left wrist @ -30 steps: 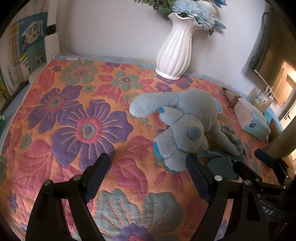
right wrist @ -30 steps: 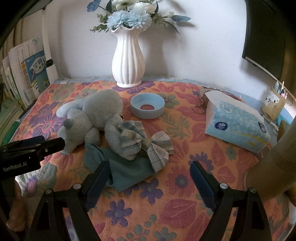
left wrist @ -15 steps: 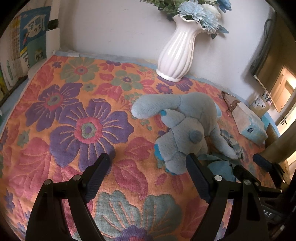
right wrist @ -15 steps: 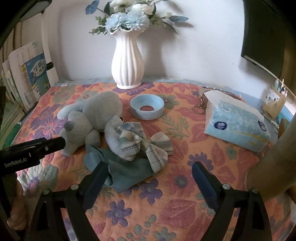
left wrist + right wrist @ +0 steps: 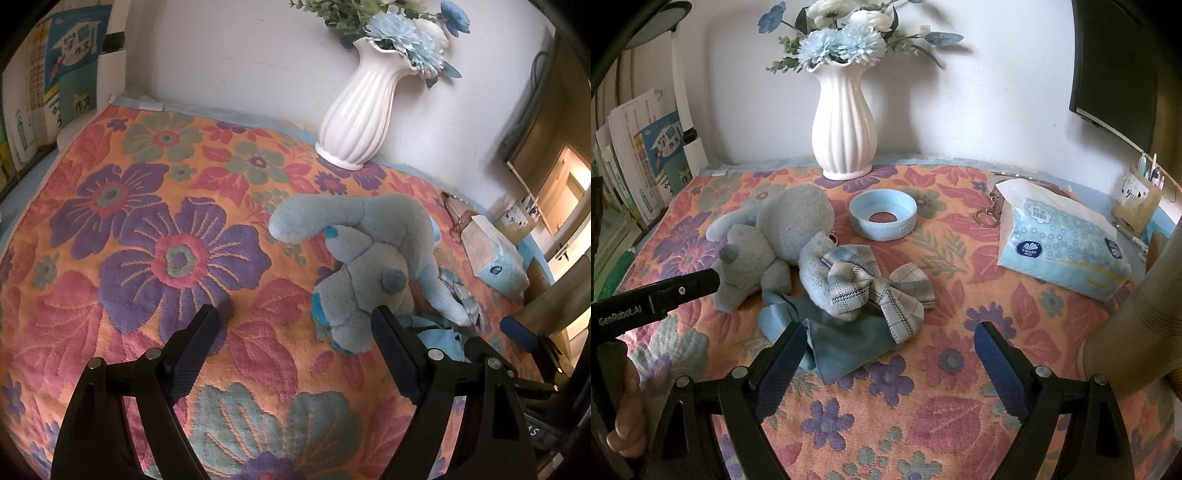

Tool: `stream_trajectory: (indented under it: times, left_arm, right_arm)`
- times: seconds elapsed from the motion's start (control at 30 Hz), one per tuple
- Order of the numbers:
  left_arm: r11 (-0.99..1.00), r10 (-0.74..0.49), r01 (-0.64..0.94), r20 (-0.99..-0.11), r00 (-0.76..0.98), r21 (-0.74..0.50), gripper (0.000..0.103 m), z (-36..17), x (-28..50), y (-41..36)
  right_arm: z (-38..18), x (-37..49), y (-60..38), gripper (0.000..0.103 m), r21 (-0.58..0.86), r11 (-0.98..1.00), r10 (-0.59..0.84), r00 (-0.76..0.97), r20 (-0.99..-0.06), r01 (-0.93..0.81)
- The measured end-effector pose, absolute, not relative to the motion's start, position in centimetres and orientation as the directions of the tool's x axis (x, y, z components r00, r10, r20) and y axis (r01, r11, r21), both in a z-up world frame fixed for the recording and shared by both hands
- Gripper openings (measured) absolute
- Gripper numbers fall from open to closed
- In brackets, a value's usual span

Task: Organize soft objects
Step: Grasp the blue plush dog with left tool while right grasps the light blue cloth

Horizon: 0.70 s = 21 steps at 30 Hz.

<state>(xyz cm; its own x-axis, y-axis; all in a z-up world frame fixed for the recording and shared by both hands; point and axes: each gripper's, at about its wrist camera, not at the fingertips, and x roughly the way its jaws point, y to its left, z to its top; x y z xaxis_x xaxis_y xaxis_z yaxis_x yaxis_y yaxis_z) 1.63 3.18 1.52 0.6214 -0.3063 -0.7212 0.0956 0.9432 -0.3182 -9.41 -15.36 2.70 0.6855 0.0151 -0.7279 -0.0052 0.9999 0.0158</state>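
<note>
In the left wrist view our left gripper [image 5: 295,332] stands wide open and empty, with the plush toy [image 5: 369,254] just right of centre, its long axis running from upper left to lower right and its near end touching the right finger. In the right wrist view our right gripper [image 5: 890,350] is likewise wide open and empty; the teal cloth [image 5: 846,339] lies at its left finger, the plaid bow [image 5: 875,288] above centre, both largely hidden from the left view, so we judge the right hand nearer them.

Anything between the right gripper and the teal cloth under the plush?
Nothing visible. The right gripper is open with bare floral tablecloth ahead; the teal cloth reaches its left finger. The plush toy and plaid bow lie on the cloth's far part.
</note>
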Motion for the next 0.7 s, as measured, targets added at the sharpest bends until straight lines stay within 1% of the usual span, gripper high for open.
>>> stream_trajectory:
  times: [0.23, 0.47, 0.57, 0.63, 0.7]
  left_arm:
    - [0.946, -0.294, 0.082, -0.722, 0.626, -0.314, 0.083, 1.4, 1.4, 3.2]
    - [0.961, -0.257, 0.082, -0.737, 0.625, -0.266, 0.083, 1.3, 1.4, 2.6]
    - [0.963, -0.253, 0.085, -0.741, 0.622, -0.258, 0.085, 1.3, 1.5, 2.5]
    - [0.959, -0.266, 0.092, -0.74, 0.618, -0.267, 0.089, 1.3, 1.5, 2.6]
    - [0.957, -0.273, 0.097, -0.739, 0.616, -0.272, 0.089, 1.3, 1.5, 2.7]
  right_arm:
    - [2.8, -9.6, -15.4, 0.091, 0.03, 0.999, 0.03, 0.69, -0.724, -0.012]
    - [2.9, -10.1, -15.3, 0.091, 0.038, 0.999, 0.048, 0.699, -0.714, -0.029]
    - [3.0, -10.2, -15.4, 0.091, 0.048, 0.998, 0.057, 0.702, -0.71, -0.033]
    - [3.0, -10.4, -15.4, 0.091, 0.061, 0.997, 0.07, 0.704, -0.707, -0.038]
    - [3.1, -10.5, -15.5, 0.091, 0.078, 0.996, 0.092, 0.704, -0.704, -0.052]
